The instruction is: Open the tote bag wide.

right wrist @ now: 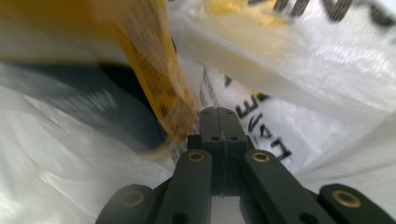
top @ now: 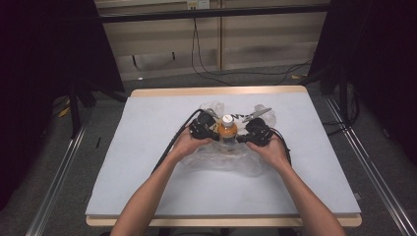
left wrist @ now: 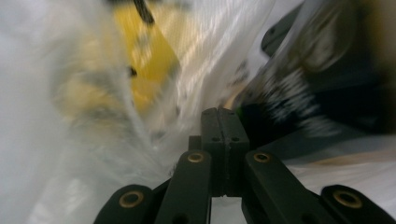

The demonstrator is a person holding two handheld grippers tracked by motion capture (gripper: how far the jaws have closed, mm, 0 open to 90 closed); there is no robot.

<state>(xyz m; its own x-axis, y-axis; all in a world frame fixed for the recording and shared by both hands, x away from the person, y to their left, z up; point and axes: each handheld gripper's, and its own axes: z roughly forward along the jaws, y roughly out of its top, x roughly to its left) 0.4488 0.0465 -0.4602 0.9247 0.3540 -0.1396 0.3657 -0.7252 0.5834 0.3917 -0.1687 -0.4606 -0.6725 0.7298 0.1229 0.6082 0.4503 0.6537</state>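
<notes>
1. Here, in the high view, a person's two forearms come in from the near edge of the pale grey table (top: 147,162), and each hand carries black tongs with a black cable behind.
2. The left tongs (top: 212,131) and the right tongs (top: 241,133) stand on either side of a small bottle with orange-yellow content and a white cap (top: 226,127).
3. The bottle stands upright near the middle of the table, inside a crumpled clear plastic bag with black printed letters (top: 216,162), and its cap shows above the folds of the bag.
4. In the left gripper view the two black jaws of the left tongs (left wrist: 225,114) are pressed flat together, so they are clenched; no plastic is clearly seen between them.
5. Beyond these tips there is the blurred white film of the bag (left wrist: 56,177), and the yellow of the bottle (left wrist: 149,60) shows through it at the upper left.
6. In the right gripper view the right tongs (right wrist: 225,113) are clenched as well, jaw against jaw.
7. Their tips lie close to the bag film with its black letters (right wrist: 261,130), and the orange-yellow label of the bottle (right wrist: 154,79) hangs just beside them on the left.
8. If the tips pinch a thin layer of film, the pictures are too blurred to tell.
</notes>
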